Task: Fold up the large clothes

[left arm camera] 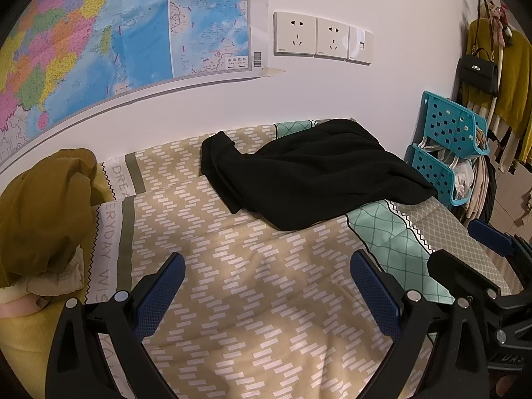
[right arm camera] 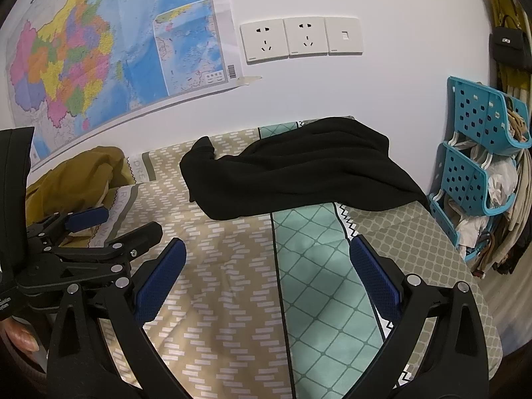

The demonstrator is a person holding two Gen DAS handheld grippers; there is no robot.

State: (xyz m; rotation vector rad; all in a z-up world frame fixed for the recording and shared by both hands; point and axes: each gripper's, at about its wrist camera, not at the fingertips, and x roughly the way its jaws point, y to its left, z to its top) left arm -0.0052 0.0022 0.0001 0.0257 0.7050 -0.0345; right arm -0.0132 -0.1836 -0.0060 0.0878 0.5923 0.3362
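Note:
A black garment point(left arm camera: 312, 173) point(right arm camera: 299, 173) lies crumpled at the far side of the patterned bed cover point(left arm camera: 249, 282) point(right arm camera: 232, 266), close to the wall. My left gripper point(left arm camera: 267, 262) hovers open over the tan part of the cover, well short of the garment, nothing between its blue pads. My right gripper point(right arm camera: 266, 247) is also open and empty, above the tan and teal seam, nearer the garment's front edge. In the left wrist view the right gripper point(left arm camera: 465, 249) shows at the right; in the right wrist view the left gripper point(right arm camera: 123, 226) shows at the left.
A mustard garment point(left arm camera: 43, 216) point(right arm camera: 76, 176) is heaped at the left end of the bed. Blue plastic baskets point(left arm camera: 445, 153) point(right arm camera: 478, 166) stand past the right end, with hanging clothes and a black handbag point(left arm camera: 478, 73) behind. A map point(left arm camera: 99, 40) and wall sockets point(left arm camera: 312, 35) are on the wall.

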